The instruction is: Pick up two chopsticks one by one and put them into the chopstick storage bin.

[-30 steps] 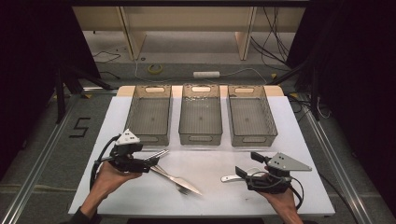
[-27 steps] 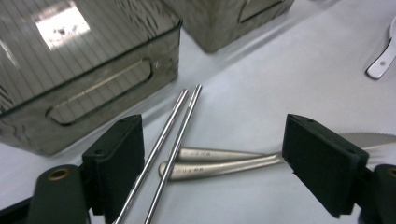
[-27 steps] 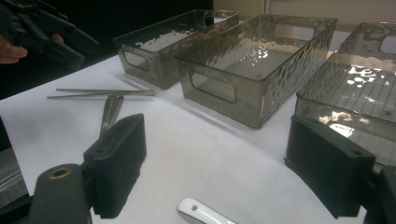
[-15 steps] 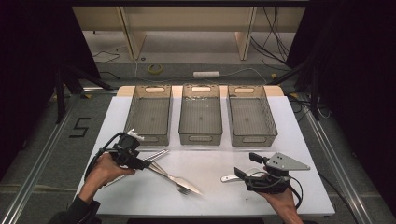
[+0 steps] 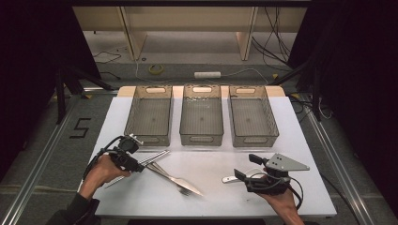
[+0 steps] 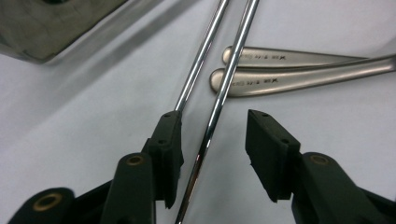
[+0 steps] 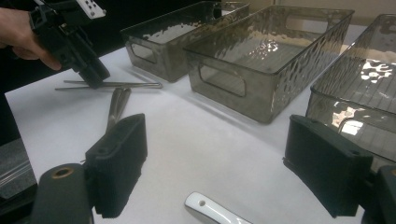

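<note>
A: Bins? Three clear plastic ones in a row at the back of the bench [image 5: 300,140]: left bin [image 5: 149,115], middle bin [image 5: 202,115], right bin [image 5: 252,116]. All three look empty.

B: Left gripper [image 5: 136,161]?

A: Down on the bench just in front of the left bin, over two thin metal chopsticks [image 6: 219,88]. Jaws have just been closing, part-way spread. One chopstick runs between them; the other lies at the inner edge of one jaw. Pads not pressing yet.

B: Other cutlery?

A: A knife [image 5: 180,180] and a fork [image 5: 174,178] lie side by side beside the chopsticks, handle ends just past the jaw tips in the left gripper view.

B: Right gripper [image 5: 246,169]?

A: Low near the front right of the bench, jaws spread wide, nothing between them. A white handle [image 7: 212,210] lies on the bench just below.
</note>
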`<action>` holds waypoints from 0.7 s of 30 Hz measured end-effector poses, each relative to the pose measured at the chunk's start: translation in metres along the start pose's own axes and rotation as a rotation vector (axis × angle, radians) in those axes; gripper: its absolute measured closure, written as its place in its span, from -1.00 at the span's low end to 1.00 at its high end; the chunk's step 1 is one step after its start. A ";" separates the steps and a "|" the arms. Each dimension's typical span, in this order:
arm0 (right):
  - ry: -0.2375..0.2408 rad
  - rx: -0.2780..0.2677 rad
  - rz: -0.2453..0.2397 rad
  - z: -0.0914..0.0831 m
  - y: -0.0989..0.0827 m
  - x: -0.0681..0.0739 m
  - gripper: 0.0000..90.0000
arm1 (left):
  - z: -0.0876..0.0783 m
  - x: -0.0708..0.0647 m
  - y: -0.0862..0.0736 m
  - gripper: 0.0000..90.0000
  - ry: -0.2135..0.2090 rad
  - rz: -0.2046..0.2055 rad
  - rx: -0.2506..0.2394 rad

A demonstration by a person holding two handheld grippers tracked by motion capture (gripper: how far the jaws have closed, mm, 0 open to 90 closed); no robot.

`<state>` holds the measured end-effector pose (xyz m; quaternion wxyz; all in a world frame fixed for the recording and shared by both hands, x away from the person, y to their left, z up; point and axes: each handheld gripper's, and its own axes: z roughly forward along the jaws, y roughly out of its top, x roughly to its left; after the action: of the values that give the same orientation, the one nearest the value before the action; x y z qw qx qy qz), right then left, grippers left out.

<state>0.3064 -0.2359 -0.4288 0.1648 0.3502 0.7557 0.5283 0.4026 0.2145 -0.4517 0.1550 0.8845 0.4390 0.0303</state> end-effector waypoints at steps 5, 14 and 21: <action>0.002 0.005 -0.001 0.000 0.000 0.000 -0.51 | 0.004 0.002 0.001 0.32 0.006 0.015 0.022; 0.007 0.009 0.002 0.001 0.000 0.000 -0.50 | 0.007 0.003 0.002 0.50 -0.003 0.036 0.041; 0.010 0.011 0.002 0.001 0.000 0.001 -0.50 | 0.012 0.003 0.003 0.58 0.000 0.064 0.062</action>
<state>0.3067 -0.2347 -0.4295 0.1586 0.3491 0.7592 0.5259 0.4092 0.2128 -0.4620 0.1267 0.9025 0.4111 0.0216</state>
